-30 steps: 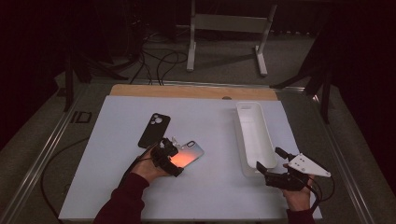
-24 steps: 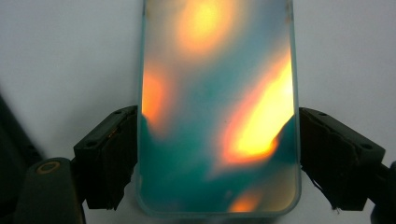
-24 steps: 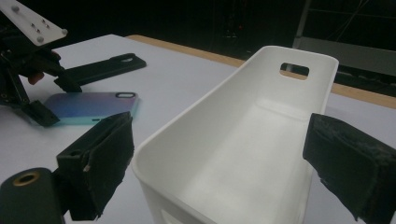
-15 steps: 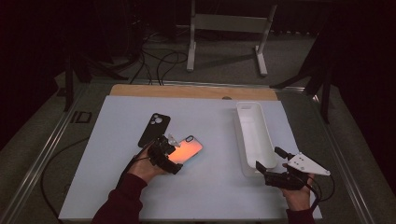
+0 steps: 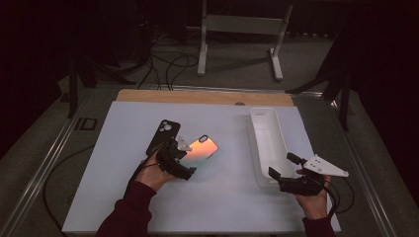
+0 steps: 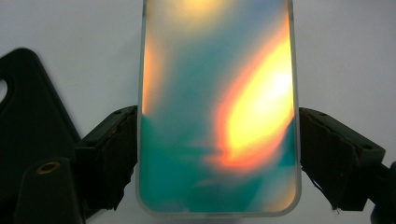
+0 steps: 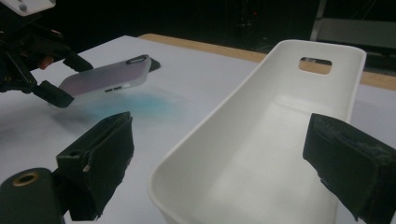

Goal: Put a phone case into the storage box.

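Note:
My left gripper is shut on a translucent phone case that glows orange and teal, its pads pressing the two long edges. In the right gripper view the case hangs tilted above the white mat, far end higher, held by the left gripper. A black phone case lies flat on the mat just left of it. My right gripper stands open at the near end of a long white tray. That tray end sits in front of the spread jaws, untouched.
A white mat covers the table, with a wooden strip along its far edge. A metal stand and cables lie on the floor beyond. The tray is empty inside.
The left gripper has risen with the glowing case and carried it a little up the picture, off the mat. The right gripper has stayed put.

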`<action>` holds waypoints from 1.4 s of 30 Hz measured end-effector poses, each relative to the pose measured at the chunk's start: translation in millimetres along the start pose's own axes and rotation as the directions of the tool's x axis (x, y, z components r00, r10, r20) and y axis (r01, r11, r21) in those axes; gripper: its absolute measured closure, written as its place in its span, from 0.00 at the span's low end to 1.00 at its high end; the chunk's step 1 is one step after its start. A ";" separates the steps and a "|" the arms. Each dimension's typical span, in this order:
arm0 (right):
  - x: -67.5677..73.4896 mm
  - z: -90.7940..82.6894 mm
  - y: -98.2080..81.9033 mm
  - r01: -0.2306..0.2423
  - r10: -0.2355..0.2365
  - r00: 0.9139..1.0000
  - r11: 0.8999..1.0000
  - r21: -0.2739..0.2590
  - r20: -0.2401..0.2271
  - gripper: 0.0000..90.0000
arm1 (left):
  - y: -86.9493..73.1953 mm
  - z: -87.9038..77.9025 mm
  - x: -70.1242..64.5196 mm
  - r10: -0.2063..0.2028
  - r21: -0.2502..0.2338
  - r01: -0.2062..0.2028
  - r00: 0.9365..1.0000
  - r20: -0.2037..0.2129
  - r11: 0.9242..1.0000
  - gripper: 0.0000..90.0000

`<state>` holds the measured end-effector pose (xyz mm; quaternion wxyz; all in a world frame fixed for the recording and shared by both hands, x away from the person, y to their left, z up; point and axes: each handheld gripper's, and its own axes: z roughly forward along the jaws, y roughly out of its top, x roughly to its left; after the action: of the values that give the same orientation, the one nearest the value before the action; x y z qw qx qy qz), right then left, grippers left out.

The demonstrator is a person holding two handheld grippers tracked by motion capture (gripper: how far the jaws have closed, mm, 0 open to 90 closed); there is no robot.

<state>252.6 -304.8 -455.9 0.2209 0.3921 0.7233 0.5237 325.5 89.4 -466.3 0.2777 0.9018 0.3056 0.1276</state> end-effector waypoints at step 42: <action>10.5 29.6 44.0 -0.049 0.054 0.988 0.998 0.039 -0.148 0.09 | 51.5 -7.0 -42.0 0.095 -0.194 -0.099 0.995 -0.032 0.976 0.19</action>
<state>282.8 -272.7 -424.5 0.1456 0.3745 0.7365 0.5441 314.6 32.3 -433.3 0.3546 0.8826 0.2504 0.1807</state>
